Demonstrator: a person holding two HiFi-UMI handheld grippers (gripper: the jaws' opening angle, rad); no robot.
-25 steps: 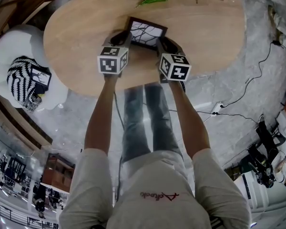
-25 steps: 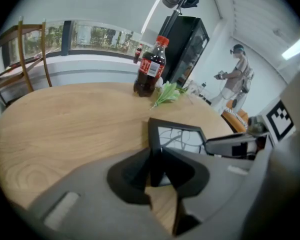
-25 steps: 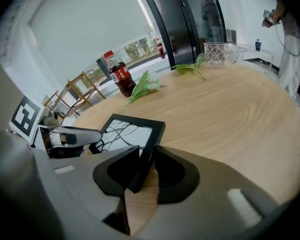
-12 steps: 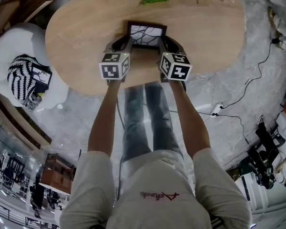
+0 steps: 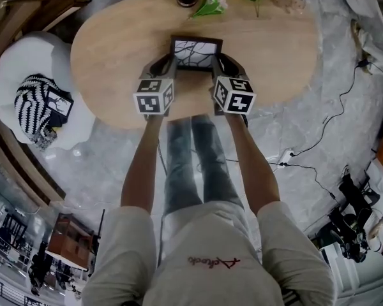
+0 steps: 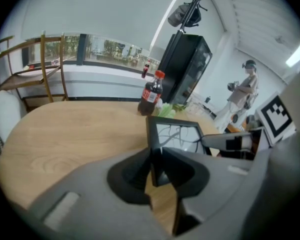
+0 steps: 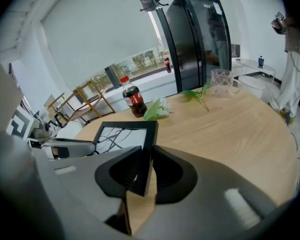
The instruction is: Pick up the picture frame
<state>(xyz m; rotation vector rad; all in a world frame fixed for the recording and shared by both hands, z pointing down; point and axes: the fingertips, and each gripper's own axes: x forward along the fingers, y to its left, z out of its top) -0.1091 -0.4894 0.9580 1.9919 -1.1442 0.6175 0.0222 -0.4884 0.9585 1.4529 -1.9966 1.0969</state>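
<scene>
left gripper (image 5: pixel 166 62) is clenching the left edge of the frame (image 5: pixel 196 51). the frame is hanging tilted between both grippers, over the middle of the table (image 5: pixel 115 40), seemingly just clear of the wood. right gripper (image 5: pixel 223 62), its jaws having just been closing, is gripping the right edge. the pickup is looking nearly done; only lifting it further, level, is remaining.
</scene>
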